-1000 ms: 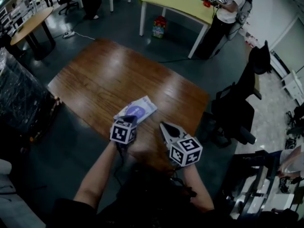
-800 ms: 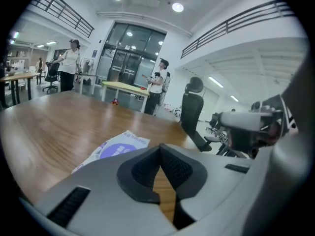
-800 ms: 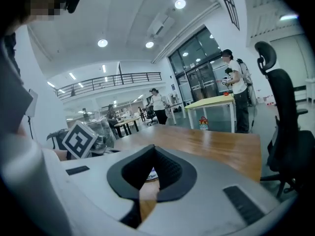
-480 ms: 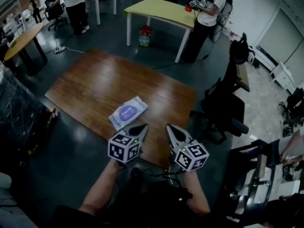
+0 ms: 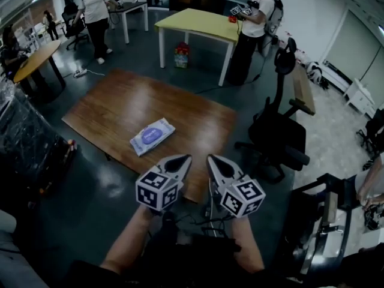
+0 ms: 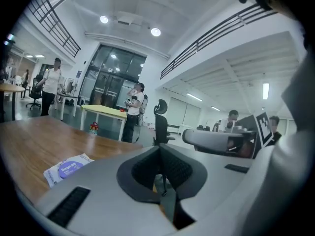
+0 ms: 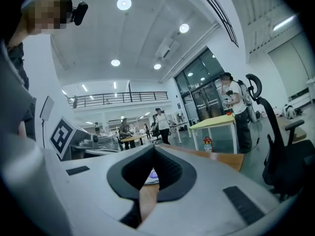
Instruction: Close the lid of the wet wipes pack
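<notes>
The wet wipes pack (image 5: 152, 136), white with a purple oval lid lying flat, rests on the brown wooden table (image 5: 120, 101) near its front edge. My left gripper (image 5: 185, 159) and right gripper (image 5: 211, 159) are held side by side in the air over the table's near corner, well short of the pack and to its right. Both are shut with nothing between the jaws. In the left gripper view the pack (image 6: 66, 167) lies low at the left, beyond the shut left gripper (image 6: 160, 149). In the right gripper view a sliver of the pack (image 7: 151, 177) shows behind the shut right gripper (image 7: 153, 149).
A black office chair (image 5: 282, 131) stands right of the table. Beyond it are a yellow-green table (image 5: 198, 20) with a person (image 5: 255, 17) beside it, another person (image 5: 96, 11) at the back left, and a round table (image 5: 36, 56). A dark wrapped bulk (image 5: 24, 137) fills the left.
Both grippers have drawn back from the pack and risen, closing in side by side. The pack, which lay just ahead of the left gripper, now sits apart on the table.
</notes>
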A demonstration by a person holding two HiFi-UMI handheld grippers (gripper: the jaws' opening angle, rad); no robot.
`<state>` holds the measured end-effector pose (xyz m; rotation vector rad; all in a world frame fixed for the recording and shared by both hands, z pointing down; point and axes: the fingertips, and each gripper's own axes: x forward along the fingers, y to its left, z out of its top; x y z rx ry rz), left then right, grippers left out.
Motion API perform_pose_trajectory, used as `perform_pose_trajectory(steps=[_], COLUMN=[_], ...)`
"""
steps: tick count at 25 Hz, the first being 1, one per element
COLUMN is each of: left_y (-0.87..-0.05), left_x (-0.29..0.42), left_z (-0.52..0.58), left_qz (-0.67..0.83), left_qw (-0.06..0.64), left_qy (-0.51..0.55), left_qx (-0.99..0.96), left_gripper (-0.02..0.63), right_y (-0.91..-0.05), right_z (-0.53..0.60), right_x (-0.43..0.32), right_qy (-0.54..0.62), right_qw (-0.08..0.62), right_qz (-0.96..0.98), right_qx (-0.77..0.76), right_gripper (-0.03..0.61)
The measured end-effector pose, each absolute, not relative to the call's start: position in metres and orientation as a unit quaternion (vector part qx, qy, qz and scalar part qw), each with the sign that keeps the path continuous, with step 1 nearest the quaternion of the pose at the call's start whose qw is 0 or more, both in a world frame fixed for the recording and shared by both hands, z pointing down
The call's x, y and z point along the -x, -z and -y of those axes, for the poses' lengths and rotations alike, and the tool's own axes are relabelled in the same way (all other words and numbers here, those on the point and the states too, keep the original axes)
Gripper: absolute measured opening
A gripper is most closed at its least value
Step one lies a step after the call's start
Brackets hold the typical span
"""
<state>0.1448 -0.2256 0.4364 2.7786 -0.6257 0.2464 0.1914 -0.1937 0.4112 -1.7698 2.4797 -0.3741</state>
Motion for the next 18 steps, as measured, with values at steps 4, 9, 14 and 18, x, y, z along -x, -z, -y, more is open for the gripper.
perform_pose_trajectory(steps=[4,9,14,18], left_y=[-0.427,-0.418,-0.415,-0.41], left_x=[-0.148,-0.148,-0.15,-0.15], left_z=[0.197,0.169,0.15,0.142], left_qz=[0.235,0.259,0.274,0.284], left_qw=[0.126,0.107,0.095,0.088], left_qy=[-0.085,-0.08,-0.079,-0.075], left_qx=[-0.96,-0.957,-0.954,-0.952], left_gripper=[0.006,0.006,0.006,0.006], right_y=[-0.398,-0.389,-0.381,-0.38], right_z=[0.167,0.144,0.128,0.119], right_x=[-0.19,-0.193,-0.194,-0.193], right_qy=[0.108,0.101,0.091,0.085], right_qw=[0.043,0.041,0.041,0.043], right_qz=[-0.819,-0.825,-0.834,-0.843], right_qx=[0.562,0.554,0.543,0.529], right_gripper=[0.008,0.008,0.008,0.008])
